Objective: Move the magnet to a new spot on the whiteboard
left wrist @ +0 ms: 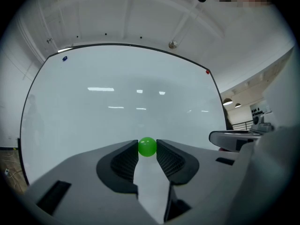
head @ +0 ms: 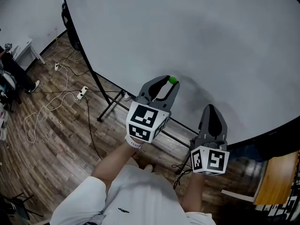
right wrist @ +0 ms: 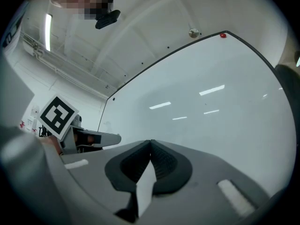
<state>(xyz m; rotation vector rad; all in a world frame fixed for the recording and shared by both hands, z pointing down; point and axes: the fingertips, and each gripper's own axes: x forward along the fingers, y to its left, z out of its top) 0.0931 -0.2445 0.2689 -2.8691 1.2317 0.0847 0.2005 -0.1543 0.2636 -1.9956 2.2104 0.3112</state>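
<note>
A small green ball magnet [head: 173,80] sits between the tips of my left gripper [head: 170,82], which is shut on it close to the whiteboard [head: 187,36]. In the left gripper view the green magnet [left wrist: 147,146] is pinched between the two dark ribbed pads [left wrist: 124,161], with the whiteboard [left wrist: 117,97] filling the view behind. My right gripper [head: 210,108] hangs lower and to the right, near the board's bottom edge. Its jaws meet at the tips in the right gripper view, with nothing between them [right wrist: 150,142].
A red magnet [left wrist: 207,71] and a blue magnet [left wrist: 64,58] sit at the whiteboard's upper corners. The board's black stand legs [head: 105,108] rest on the wooden floor among cables and a power strip [head: 82,93]. A wooden chair [head: 274,177] stands at the lower right.
</note>
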